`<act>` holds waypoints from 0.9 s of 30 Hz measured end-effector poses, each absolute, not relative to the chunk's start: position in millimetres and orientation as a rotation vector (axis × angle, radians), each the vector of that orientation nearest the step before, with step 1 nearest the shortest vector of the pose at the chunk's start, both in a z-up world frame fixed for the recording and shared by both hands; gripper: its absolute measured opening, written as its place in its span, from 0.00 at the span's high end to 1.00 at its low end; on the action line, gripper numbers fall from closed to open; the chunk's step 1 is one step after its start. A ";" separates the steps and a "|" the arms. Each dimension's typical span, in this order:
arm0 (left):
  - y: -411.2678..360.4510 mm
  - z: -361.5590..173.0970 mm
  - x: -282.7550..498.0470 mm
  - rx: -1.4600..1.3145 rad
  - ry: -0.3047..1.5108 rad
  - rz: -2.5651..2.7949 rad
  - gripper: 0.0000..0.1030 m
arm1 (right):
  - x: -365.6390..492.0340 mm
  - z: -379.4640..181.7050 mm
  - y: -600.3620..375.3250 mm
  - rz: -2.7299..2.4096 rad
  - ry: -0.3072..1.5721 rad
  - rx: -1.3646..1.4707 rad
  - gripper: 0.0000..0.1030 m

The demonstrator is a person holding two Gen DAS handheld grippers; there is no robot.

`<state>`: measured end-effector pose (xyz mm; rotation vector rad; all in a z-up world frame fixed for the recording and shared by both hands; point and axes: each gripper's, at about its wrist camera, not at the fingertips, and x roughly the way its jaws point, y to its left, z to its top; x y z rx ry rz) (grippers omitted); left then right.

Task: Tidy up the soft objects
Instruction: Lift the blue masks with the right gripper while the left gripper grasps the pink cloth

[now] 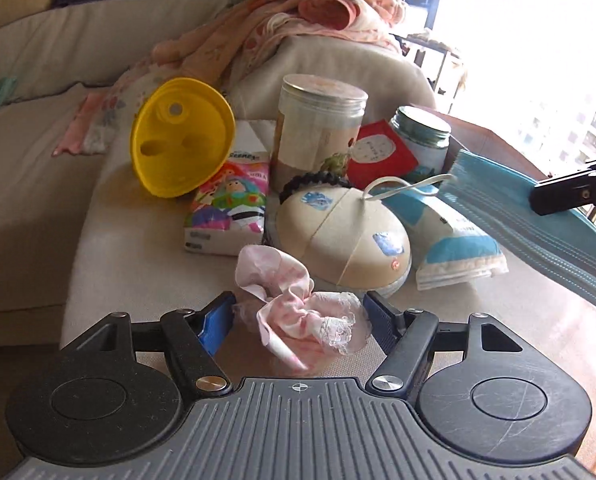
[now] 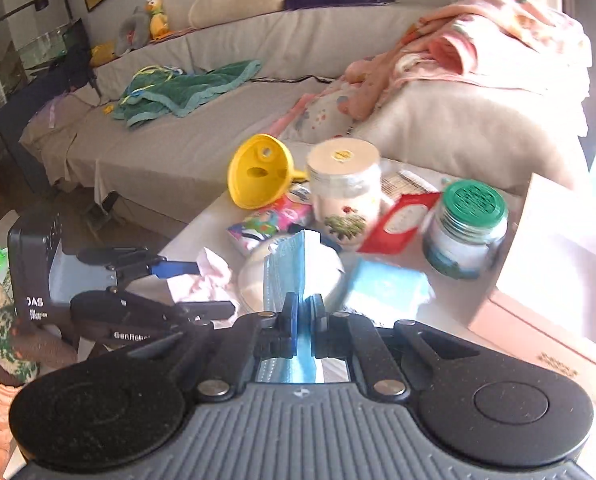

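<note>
The left gripper (image 1: 298,316) has its jaws apart, one blue pad on each side of the crumpled pink sock (image 1: 298,312), which lies on the near part of the table (image 1: 137,264) directly between the fingers. The sock bunches in a rough heap with its longer run going from far left to near right, so it sits slantwise across the gap, neither squarely across nor in line with the fingers. The pads look just beside the fabric; I cannot tell if they touch it. The left hand is plainly the nearer one to it, and I judge that a straight squeeze would catch the bundle.

The right gripper (image 2: 302,312) has its jaws together, clamped on a blue face mask (image 2: 293,264), which hangs up off the table at the right; its white ear loop (image 1: 402,186) trails toward the round cream case (image 1: 346,236).

Beyond the sock, farther off, stand a tissue pack (image 1: 227,208), a yellow funnel (image 1: 181,140), a tall clear jar (image 1: 318,128), a red card (image 1: 378,152) and a green-lidded jar (image 2: 468,228). A pale blue packet (image 1: 454,248) lies at the right, just beside the case
</note>
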<state>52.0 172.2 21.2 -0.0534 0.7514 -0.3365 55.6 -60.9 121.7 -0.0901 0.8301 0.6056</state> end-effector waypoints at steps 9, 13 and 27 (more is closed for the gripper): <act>143.1 35.9 20.6 0.054 0.794 -0.370 0.70 | -3.2 114.0 -150.1 0.416 0.776 -0.013 0.95; 104.5 53.8 -10.3 0.126 0.798 -0.479 0.70 | -34.9 121.9 -187.2 0.365 0.723 0.029 0.95; -43.7 140.4 47.7 0.072 0.579 -0.810 0.70 | -58.2 195.1 -260.9 0.298 0.482 0.093 0.95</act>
